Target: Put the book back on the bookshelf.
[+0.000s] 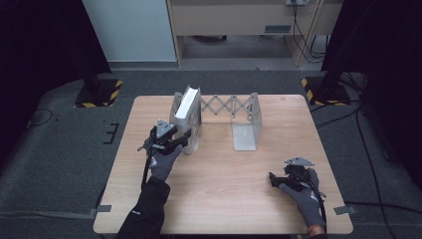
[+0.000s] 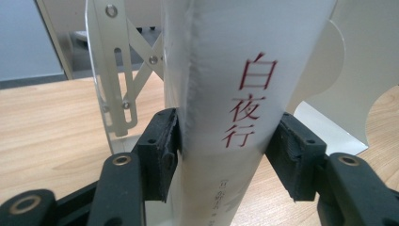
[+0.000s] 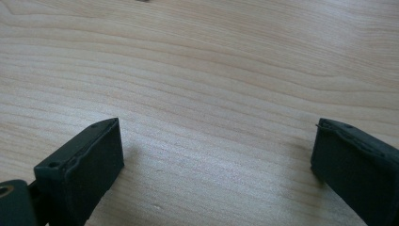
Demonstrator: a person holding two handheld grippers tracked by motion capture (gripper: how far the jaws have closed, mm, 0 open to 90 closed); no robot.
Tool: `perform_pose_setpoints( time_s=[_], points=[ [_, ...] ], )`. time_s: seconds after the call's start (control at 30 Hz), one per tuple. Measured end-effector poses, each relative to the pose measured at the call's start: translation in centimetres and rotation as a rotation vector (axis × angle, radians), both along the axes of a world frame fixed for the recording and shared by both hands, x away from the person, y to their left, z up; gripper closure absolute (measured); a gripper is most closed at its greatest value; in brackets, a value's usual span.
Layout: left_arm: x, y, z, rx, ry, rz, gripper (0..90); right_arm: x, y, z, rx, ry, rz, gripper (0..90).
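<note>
While my left gripper point(image 1: 185, 140) clamps the white book point(image 1: 188, 106) upright against the expanding bookend rack point(image 1: 247, 115), placing looks nearly done; its pads point(image 2: 162, 148) squeeze the spine. Release remains. My right gripper point(image 3: 214, 162) rests agape over the table point(image 3: 211, 70).

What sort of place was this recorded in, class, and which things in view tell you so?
Probably a lab or office room set up for recording: a bare wooden table on grey carpet, black stands with hazard-striped bases at either side, and cables trailing across the floor.

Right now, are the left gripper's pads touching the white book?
Touching. The left gripper view shows both pads of the left gripper pressed against the sides of the white book, no gap visible.
</note>
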State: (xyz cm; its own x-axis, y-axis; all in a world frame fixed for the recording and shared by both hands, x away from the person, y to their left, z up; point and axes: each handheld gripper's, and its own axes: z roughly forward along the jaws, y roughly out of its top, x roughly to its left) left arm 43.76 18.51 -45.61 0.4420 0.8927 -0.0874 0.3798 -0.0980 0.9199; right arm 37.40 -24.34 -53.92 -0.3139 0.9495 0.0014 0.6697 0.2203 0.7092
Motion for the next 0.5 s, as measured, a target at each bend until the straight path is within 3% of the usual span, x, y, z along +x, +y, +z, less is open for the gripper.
perform_pose_setpoints(
  time_s=[0.5],
  points=[
    [0.5, -1.4, -0.6, -0.038, 0.002, 0.015, 41.7, 0.0, 0.0, 0.0, 0.000, 0.000, 0.000, 3.2]
  ],
)
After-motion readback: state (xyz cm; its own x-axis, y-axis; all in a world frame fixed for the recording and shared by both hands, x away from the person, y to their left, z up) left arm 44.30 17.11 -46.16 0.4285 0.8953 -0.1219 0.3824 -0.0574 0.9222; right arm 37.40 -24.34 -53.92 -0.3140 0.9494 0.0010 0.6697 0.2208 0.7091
